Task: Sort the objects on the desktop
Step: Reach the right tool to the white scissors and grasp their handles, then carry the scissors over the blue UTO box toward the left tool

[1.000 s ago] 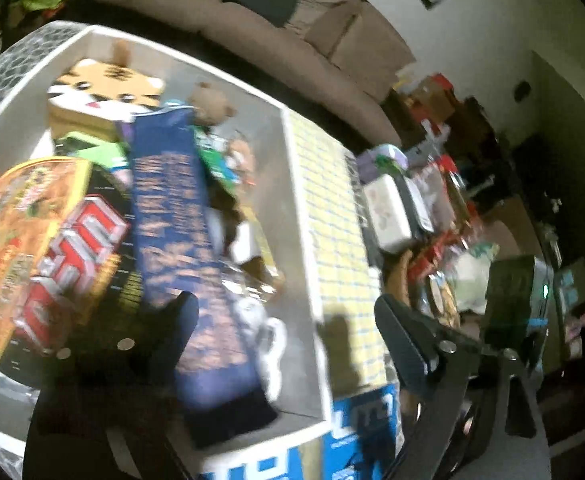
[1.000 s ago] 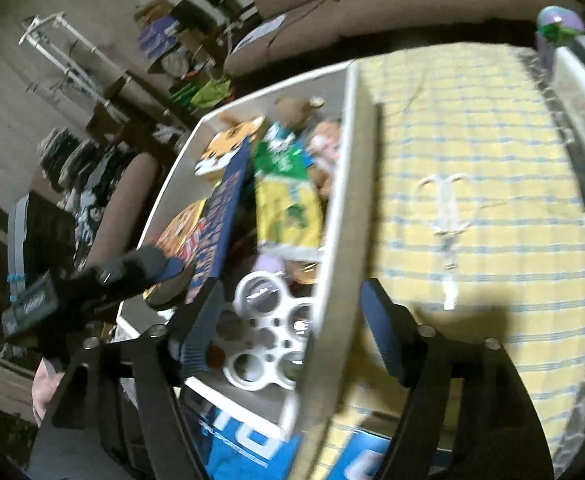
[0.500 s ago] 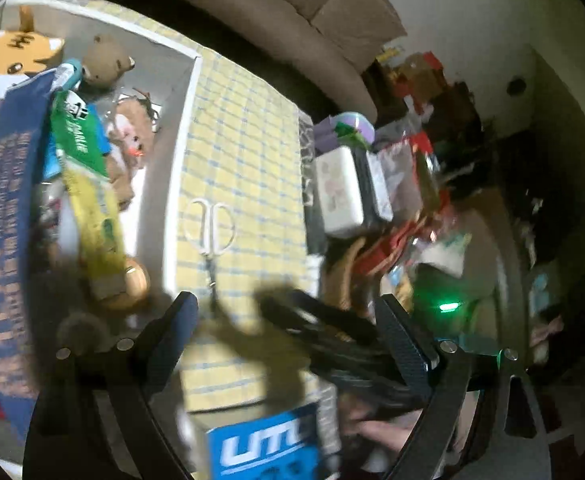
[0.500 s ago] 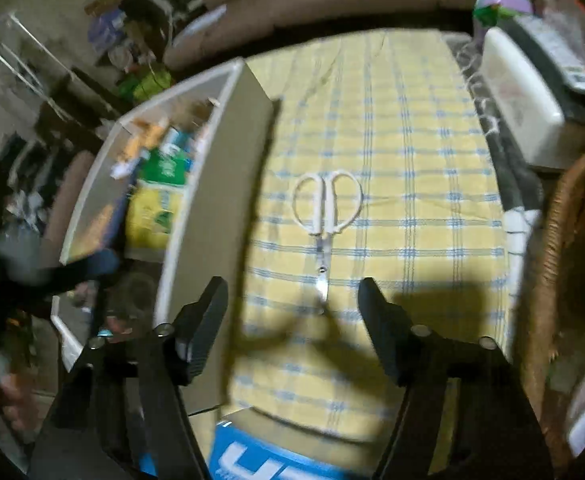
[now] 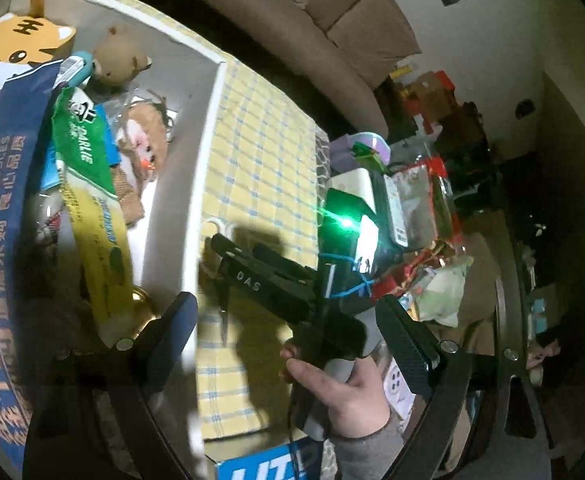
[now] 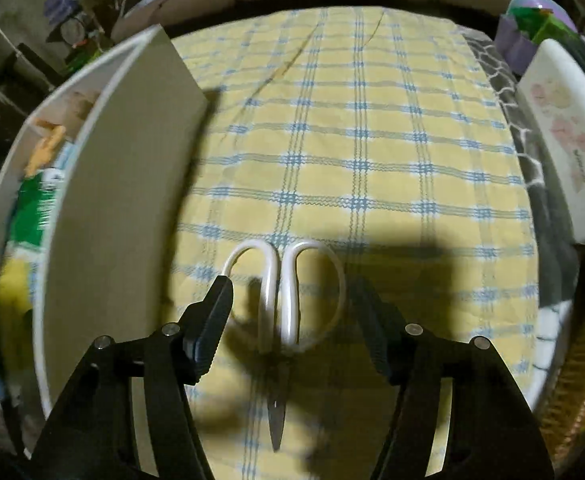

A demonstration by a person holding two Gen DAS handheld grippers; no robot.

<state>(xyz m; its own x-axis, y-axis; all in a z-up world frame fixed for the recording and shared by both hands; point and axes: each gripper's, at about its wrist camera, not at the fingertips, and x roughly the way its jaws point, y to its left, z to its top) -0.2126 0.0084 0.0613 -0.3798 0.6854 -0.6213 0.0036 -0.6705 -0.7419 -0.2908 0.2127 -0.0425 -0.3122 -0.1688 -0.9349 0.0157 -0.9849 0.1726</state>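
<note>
From the left wrist view, the left hand-held gripper [image 5: 288,330] hangs with its jaws spread wide and nothing between them, apparently just waiting off to one side. Past its fingers a person's hand [image 5: 340,384] grips the right hand-held gripper [image 5: 222,252], which tilts steeply down toward the yellow checked cloth [image 5: 260,168] on the desk. Just beside the cloth stands a white storage box [image 5: 212,128], already crowded: a blue noodle packet [image 5: 4,208], a green snack bag [image 5: 78,148], a small bear toy [image 5: 118,60] and a tiger-faced item [image 5: 16,44]. Sorted things seem to be collected there.

From the right wrist view, the white-handled scissors [image 6: 282,300] lie flat on the cloth, blades shut and tips pointing toward the camera. The right hand-held gripper is about half open and straddles the handle loops, one finger [image 6: 212,320] at the left loop's outer edge, the other just outside the right loop; neither pad clearly presses yet. Coming at the handles rather than the blades gives the pads the broadest, safest part to close on. A white floral case [image 6: 568,152] lies at the cloth's right edge.
</note>
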